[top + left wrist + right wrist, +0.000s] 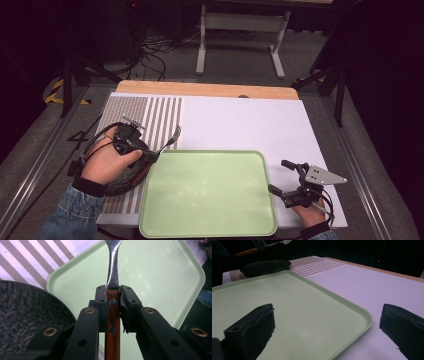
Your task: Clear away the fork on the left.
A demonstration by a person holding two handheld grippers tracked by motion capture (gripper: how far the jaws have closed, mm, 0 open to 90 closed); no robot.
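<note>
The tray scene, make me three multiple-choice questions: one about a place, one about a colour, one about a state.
1. Where is the dark round plate?
A. left of the tray
B. on the tray
C. right of the tray

2. What colour is the tray?
A. blue
B. pale green
C. red

3. What is the left gripper doing?
A. open
B. clamping a wooden-handled fork
C. holding a cup

Answers:
1 A, it lies on the striped mat by the tray's left edge.
2 B, seen in all views.
3 B, jaws press the handle.

Dark room, grey carpet floor [235,65], white table frame [242,37], possibly cables [155,52]
</note>
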